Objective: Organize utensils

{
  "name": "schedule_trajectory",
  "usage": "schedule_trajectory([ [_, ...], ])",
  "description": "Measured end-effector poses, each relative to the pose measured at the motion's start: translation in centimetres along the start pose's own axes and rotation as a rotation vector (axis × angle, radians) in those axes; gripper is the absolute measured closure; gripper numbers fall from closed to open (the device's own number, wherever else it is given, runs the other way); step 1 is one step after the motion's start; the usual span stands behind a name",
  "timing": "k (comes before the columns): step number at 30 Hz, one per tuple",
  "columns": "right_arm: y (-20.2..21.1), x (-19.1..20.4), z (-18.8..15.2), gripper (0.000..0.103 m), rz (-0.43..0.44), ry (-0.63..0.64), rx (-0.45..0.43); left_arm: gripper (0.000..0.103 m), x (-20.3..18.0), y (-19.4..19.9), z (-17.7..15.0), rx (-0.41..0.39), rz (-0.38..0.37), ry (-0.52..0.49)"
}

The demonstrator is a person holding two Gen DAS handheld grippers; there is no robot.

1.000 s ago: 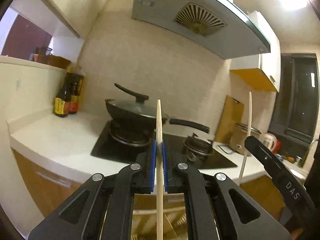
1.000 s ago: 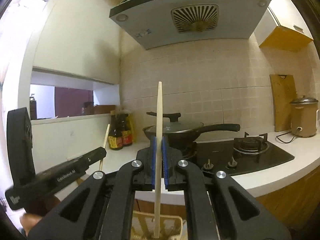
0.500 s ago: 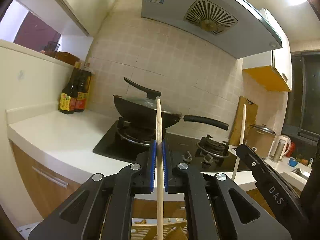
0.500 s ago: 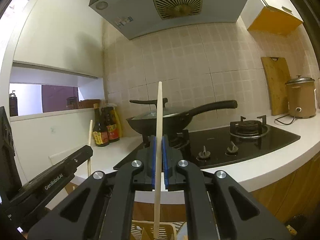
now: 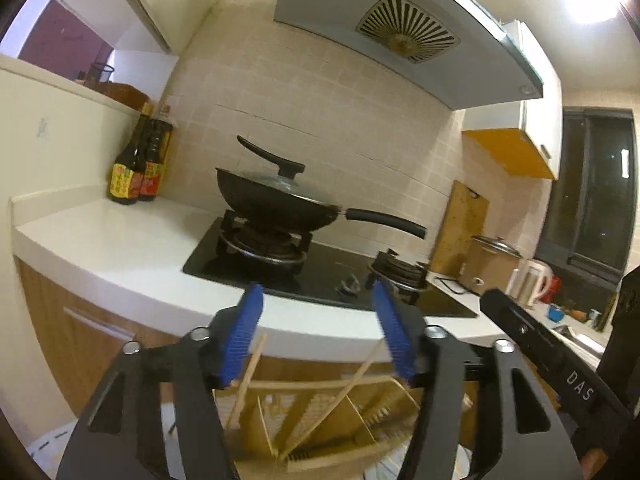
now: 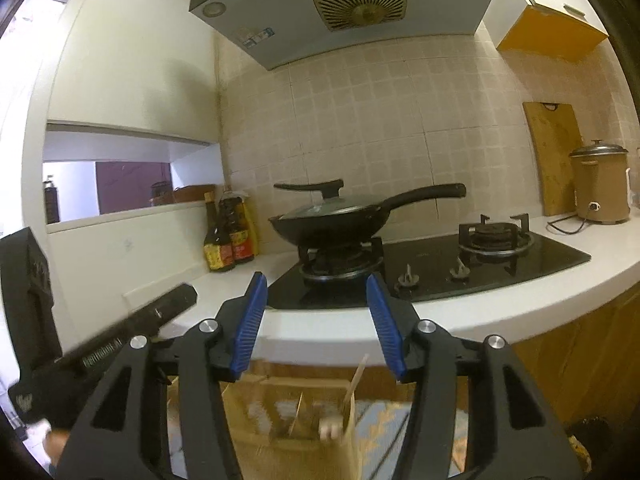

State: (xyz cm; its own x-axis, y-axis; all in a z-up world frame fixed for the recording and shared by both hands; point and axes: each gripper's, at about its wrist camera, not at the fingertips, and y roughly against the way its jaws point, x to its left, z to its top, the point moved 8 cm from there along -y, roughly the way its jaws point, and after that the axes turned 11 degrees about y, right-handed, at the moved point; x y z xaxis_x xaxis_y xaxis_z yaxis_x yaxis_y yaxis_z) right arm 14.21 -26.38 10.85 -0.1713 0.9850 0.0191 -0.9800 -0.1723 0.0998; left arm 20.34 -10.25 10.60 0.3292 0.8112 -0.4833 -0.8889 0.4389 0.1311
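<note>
Blue-padded left gripper (image 5: 320,334) and right gripper (image 6: 318,320) both opening, nothing between the jaws. Just below — two chopsticks (image 5: 248,376) leaning loose in a slatted wooden utensil holder (image 5: 340,412) in front of the white counter (image 5: 120,240). Beyond, lidded black wok (image 5: 276,204) on the stove, sauce bottles (image 5: 136,160) at the wall.

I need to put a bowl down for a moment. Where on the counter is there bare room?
The white counter is bare between the sauce bottles and the hob. The far end is crowded: cooker pot, kettle.
</note>
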Motion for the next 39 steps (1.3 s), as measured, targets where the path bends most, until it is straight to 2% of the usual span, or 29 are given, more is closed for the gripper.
schedule_trajectory([
  [3,2.4,0.5,-1.1,0.039,0.006,0.014,0.040,0.025,0.1,2.9,-0.8,0.030,-0.020,0.011],
  [8,6.4,2.5,-4.9,0.030,0.017,0.065,0.129,0.017,0.6,7.1,-3.8,0.071,0.035,-0.039],
  [11,8.0,3.6,-7.5,0.022,-0.007,0.096,0.184,0.013,1.4,9.5,-6.5,0.097,0.090,-0.063],
  [13,8.8,4.1,-9.2,0.020,-0.013,0.107,0.210,0.012,2.2,11.0,-8.2,0.098,0.140,-0.086],
  [19,10.1,5.5,-14.5,0.017,-0.025,0.136,0.241,0.010,4.4,14.7,-12.3,0.033,0.297,-0.144],
  [22,9.8,6.1,-16.2,0.017,-0.028,0.160,0.256,0.010,5.0,15.3,-13.2,-0.015,0.359,-0.181],
  [28,9.1,6.7,-17.1,0.017,-0.036,0.191,0.288,0.009,5.3,15.6,-13.1,-0.072,0.417,-0.241],
  [33,8.7,6.2,-17.2,0.013,-0.046,0.172,0.309,0.009,6.0,15.3,-13.0,-0.045,0.434,-0.221],
  [39,8.4,5.4,-17.6,0.010,-0.059,0.141,0.332,0.008,5.6,14.8,-13.4,-0.021,0.439,-0.258],
])
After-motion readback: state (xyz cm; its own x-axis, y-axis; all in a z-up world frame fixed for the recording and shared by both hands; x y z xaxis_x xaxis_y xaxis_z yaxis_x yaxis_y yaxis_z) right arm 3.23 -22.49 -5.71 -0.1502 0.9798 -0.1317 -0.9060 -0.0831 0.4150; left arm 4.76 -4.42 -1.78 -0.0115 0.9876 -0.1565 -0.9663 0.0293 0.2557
